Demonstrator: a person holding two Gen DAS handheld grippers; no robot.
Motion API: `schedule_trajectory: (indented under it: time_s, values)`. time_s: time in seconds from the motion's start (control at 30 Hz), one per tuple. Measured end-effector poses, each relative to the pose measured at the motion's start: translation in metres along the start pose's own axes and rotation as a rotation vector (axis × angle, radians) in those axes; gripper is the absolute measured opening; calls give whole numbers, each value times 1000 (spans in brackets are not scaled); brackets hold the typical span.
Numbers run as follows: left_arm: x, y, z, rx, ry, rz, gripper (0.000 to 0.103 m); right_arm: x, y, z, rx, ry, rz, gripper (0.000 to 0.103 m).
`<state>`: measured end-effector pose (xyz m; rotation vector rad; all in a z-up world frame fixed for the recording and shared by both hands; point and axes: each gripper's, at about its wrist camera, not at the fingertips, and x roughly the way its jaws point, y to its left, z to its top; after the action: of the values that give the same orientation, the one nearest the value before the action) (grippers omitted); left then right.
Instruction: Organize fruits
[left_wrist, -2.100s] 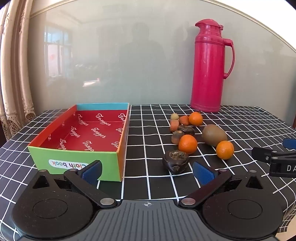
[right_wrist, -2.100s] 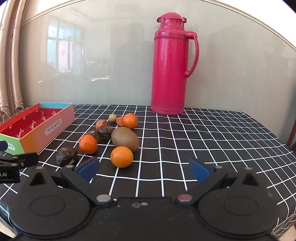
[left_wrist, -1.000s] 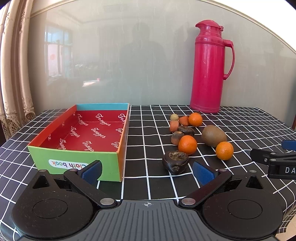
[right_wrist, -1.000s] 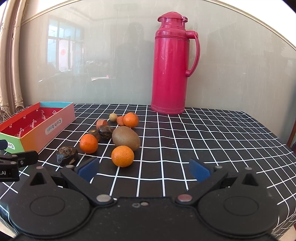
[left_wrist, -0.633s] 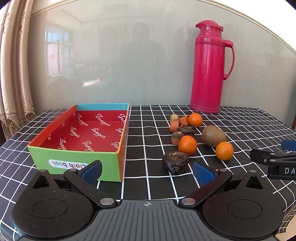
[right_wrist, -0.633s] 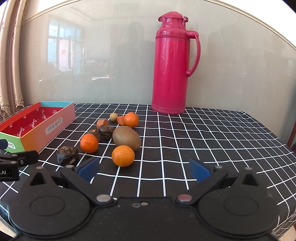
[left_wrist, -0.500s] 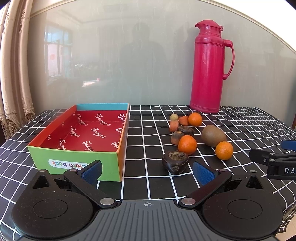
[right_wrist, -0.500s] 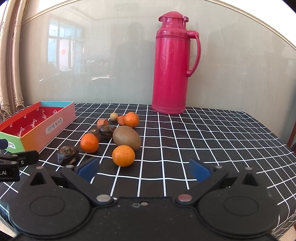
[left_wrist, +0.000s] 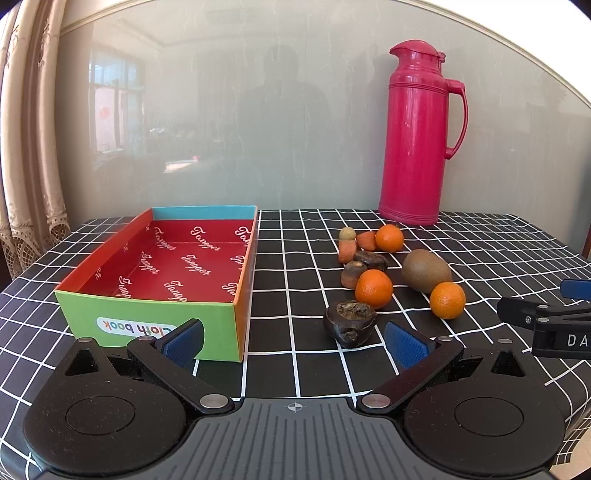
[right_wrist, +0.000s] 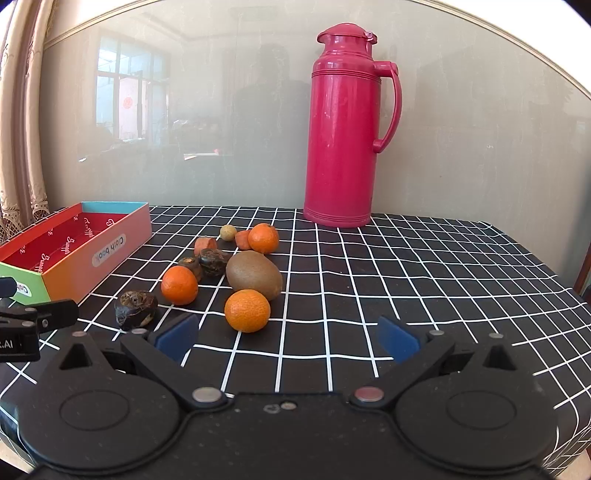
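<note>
A cluster of fruits lies on the checked tablecloth: three oranges, the nearest one (right_wrist: 247, 310) also in the left wrist view (left_wrist: 447, 300), a brown kiwi (right_wrist: 253, 274) (left_wrist: 426, 270), a dark wrinkled fruit (left_wrist: 350, 323) (right_wrist: 135, 304) and several small pieces behind. An open colourful box (left_wrist: 147, 317) (right_wrist: 110, 247) with a red inside stands left of them and holds nothing. My left gripper (left_wrist: 294, 339) is open, low in front of the box corner and the dark fruit. My right gripper (right_wrist: 287, 336) is open, just short of the nearest orange.
A tall pink thermos (left_wrist: 417, 136) (right_wrist: 343, 129) stands at the back of the table against a glass wall. A curtain (left_wrist: 26, 147) hangs at the far left. The table's right edge (right_wrist: 554, 273) drops off beyond the thermos side.
My right gripper has crept slightly forward and left toward the fruits. The left gripper and the fruits have not moved.
</note>
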<state>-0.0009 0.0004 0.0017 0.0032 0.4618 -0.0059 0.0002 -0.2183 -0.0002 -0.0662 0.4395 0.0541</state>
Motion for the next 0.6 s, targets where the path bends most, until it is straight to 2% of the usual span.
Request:
schedule_trajectory:
  time_s: [0.6]
  values:
    - [0,-1,0,2,3,-2,103,0,1,0,0,1,-1,103]
